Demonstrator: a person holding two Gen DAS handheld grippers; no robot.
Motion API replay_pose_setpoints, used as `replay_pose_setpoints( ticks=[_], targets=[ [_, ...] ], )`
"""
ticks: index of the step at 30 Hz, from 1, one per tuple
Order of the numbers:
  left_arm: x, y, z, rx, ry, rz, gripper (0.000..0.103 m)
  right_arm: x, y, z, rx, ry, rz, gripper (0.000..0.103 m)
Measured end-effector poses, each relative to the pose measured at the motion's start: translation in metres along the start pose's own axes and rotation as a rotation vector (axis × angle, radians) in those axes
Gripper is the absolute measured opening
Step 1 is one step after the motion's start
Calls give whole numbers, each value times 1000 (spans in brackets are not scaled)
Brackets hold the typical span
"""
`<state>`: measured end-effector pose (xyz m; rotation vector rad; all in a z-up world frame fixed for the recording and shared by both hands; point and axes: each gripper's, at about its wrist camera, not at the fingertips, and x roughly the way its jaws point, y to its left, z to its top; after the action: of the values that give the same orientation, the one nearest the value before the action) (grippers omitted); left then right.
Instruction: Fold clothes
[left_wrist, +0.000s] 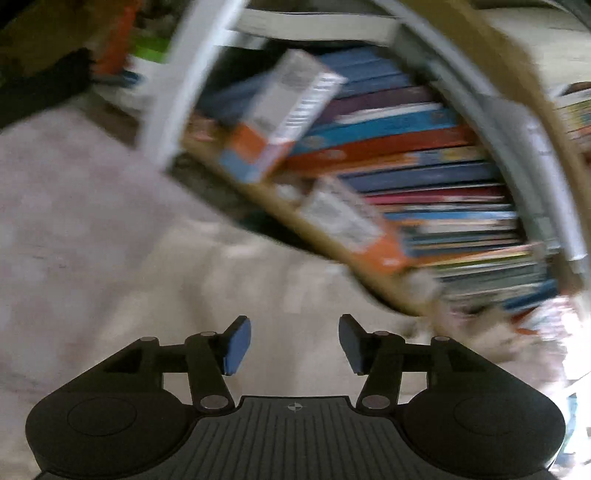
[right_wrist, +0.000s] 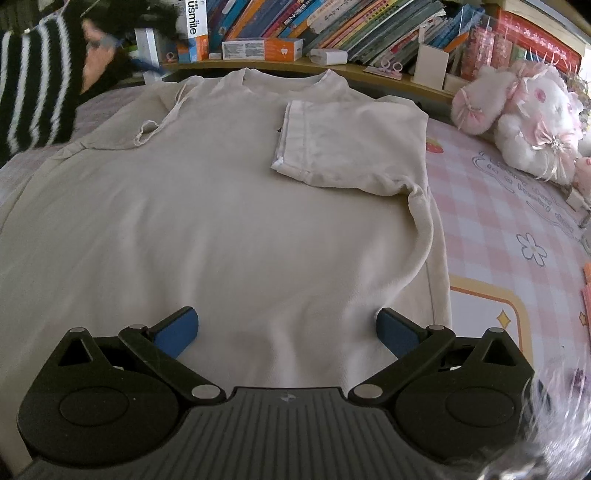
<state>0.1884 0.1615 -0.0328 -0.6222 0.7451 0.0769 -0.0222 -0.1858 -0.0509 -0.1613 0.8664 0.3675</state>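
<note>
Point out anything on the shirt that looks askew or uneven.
On the beige T-shirt, the right sleeve is folded flat over the chest, while the left sleeve still lies out, rumpled at its hem. The fold is lopsided.

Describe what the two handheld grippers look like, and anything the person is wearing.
Both the left gripper and the right gripper are matte black, with two round housings, silver pivot pins on angled link arms, a ribbed grey centre plate bearing a small crosshair mark, and fingers faced with blue pads. No cables show. At the far left of the right wrist view is a black sleeve with white stripes.
</note>
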Motion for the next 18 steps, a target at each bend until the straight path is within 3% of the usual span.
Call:
replay_pose_setpoints(
  ticks=[4,10,12,14,18],
  targets=[
    [9,-5,-1,57,6,88,52,0,-1,1,-1,4,0,103],
    [22,-65,-16,419,-54,150,53,-1,0,1,4,6,-3,103],
    [36,-77,-22,515,-53,224,52,-1,1,1,7,4,-6,103],
    [48,-80,-24,553,-34,277,51,-1,1,0,9,1,-7,103],
    [60,-77,-28,548,4,292,49,-1,1,-1,8,-2,-8,103]
  ],
)
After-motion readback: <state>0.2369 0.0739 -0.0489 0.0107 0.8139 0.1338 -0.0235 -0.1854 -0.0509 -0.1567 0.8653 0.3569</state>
